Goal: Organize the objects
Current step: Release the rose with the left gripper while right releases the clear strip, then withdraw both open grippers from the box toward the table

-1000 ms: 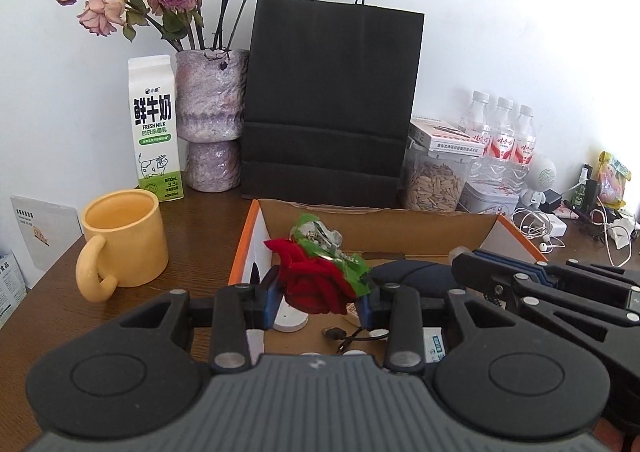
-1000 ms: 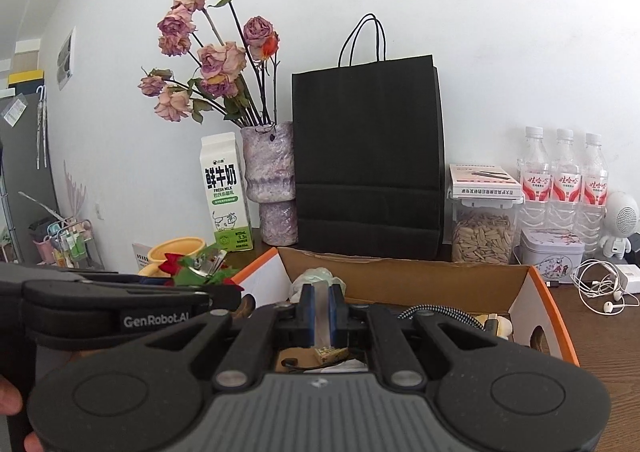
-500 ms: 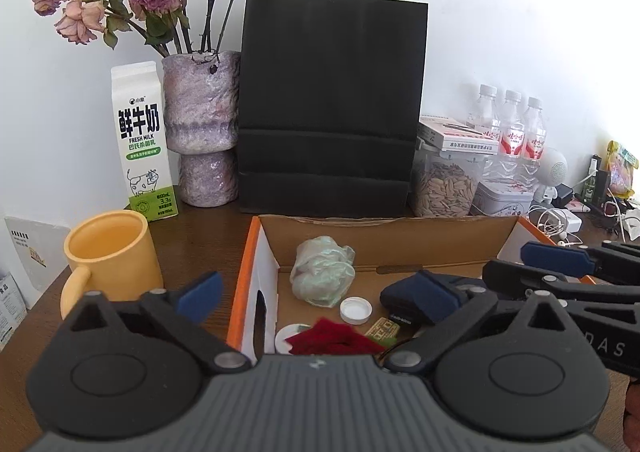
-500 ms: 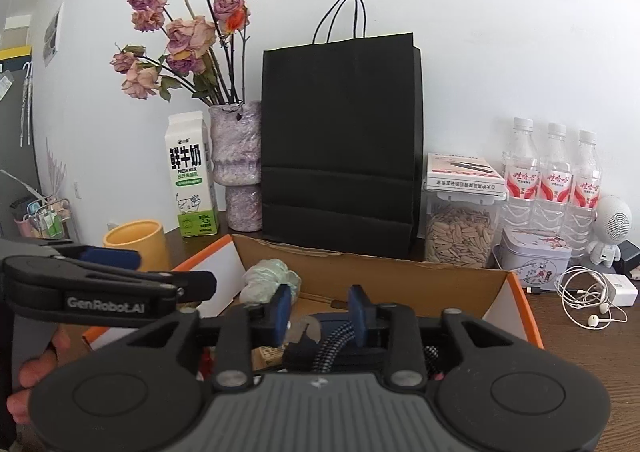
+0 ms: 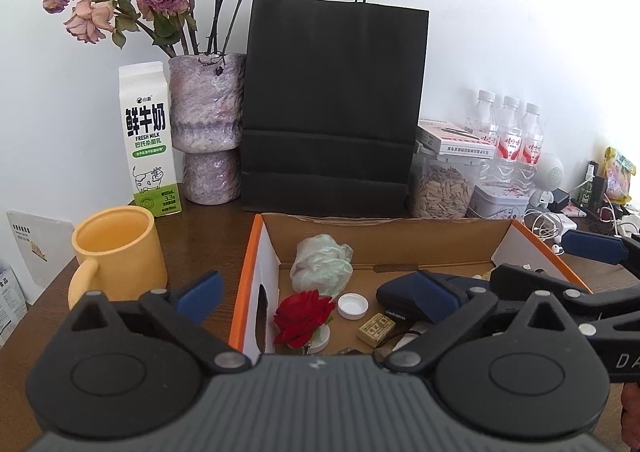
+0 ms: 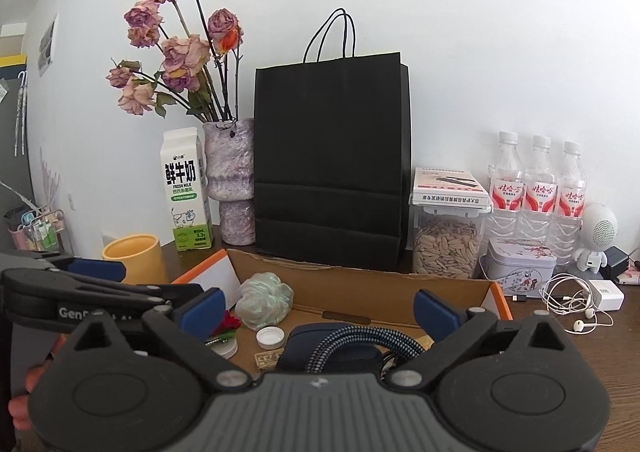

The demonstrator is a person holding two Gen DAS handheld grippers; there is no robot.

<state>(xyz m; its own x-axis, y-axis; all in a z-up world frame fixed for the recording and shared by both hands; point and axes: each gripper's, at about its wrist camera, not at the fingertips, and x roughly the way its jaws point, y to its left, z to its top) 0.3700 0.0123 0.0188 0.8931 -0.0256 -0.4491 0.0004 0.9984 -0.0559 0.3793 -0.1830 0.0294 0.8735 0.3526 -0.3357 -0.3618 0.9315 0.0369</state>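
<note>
An open cardboard box [image 5: 400, 236] with orange edges stands on the dark wood table. In it lie a red rose [image 5: 302, 316], a crumpled pale green bag [image 5: 322, 266], a white bottle cap [image 5: 353, 306], a small tan block [image 5: 376, 328] and a dark blue pouch [image 6: 332, 348] with a braided cable. My left gripper [image 5: 316, 292] is open and empty above the box's left side. My right gripper [image 6: 318, 308] is open and empty above the box, over the pouch.
A yellow mug [image 5: 120, 252] stands left of the box. Behind are a milk carton [image 5: 148, 140], a vase of dried roses [image 5: 208, 128], a black paper bag [image 5: 332, 108], a seed jar [image 6: 446, 244], water bottles [image 6: 540, 188], a tin [image 6: 520, 266] and earphones [image 6: 576, 304].
My left gripper opened and let the red rose drop into the box. My right gripper, shut a second ago, opened wide. Both pulled back a little.
</note>
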